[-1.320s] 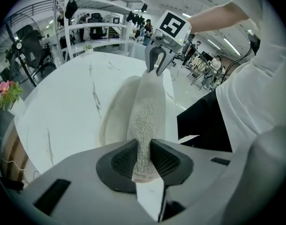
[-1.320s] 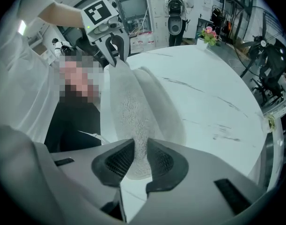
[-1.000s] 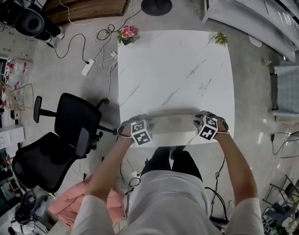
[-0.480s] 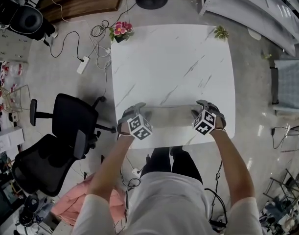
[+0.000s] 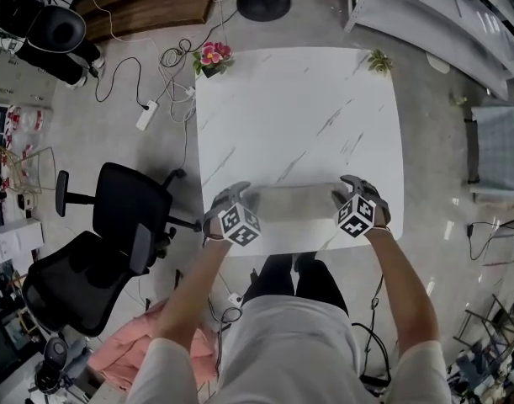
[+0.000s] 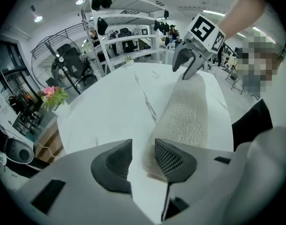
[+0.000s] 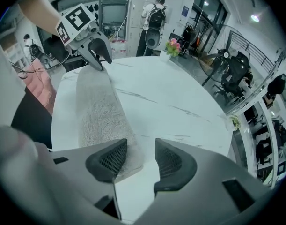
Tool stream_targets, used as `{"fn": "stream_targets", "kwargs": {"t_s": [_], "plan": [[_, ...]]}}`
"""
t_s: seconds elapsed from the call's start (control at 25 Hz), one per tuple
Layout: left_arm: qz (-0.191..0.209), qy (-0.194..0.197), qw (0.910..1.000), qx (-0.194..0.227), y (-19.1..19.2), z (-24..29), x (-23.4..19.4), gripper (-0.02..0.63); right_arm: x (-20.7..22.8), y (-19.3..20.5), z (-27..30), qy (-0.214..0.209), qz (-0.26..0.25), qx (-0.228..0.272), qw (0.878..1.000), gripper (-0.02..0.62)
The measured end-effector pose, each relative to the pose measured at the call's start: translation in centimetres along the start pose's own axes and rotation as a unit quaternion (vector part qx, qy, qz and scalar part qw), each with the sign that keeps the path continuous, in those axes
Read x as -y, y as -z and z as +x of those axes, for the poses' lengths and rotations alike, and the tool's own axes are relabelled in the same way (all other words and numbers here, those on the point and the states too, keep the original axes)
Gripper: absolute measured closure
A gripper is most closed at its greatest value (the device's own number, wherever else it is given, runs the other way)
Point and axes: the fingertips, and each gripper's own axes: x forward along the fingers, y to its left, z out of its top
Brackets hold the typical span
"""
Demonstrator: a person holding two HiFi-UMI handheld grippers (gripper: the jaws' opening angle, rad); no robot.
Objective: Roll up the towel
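Observation:
A beige towel [image 5: 294, 202] lies rolled into a long bundle across the near part of the white marble table [image 5: 299, 108]. My left gripper [image 5: 237, 195] stands at its left end and my right gripper [image 5: 347, 194] at its right end, both pointing steeply down. In the left gripper view the jaws [image 6: 143, 159] are open and have just been closing slightly; the towel [image 6: 182, 114] ends in the gap beside the right pad, not pinched. In the right gripper view the jaws [image 7: 140, 161] are open too and have just been closing slightly, with the towel's [image 7: 100, 109] end under the left pad.
A pot of pink flowers [image 5: 214, 55] and a small green plant [image 5: 378, 60] stand on the table's far corners. A black office chair [image 5: 113, 225], floor cables [image 5: 168, 82] and a pink cloth [image 5: 185, 343] lie to the left. Metal shelving [image 5: 458, 15] is at the right.
Both hands have shifted a little over the table and tilted. The towel between them looks broader and flatter than a second ago.

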Motion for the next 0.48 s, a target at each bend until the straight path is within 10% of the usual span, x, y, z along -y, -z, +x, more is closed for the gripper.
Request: {"fn": "stream_targets", "kwargs": {"t_s": [0.48], "plan": [[-0.125,-0.01,0.9853,0.116,-2.9,-10.2,0.6,0.518,0.4,-4.9,-12.7,0.091,0.084,0.13,0.984,0.489]]}}
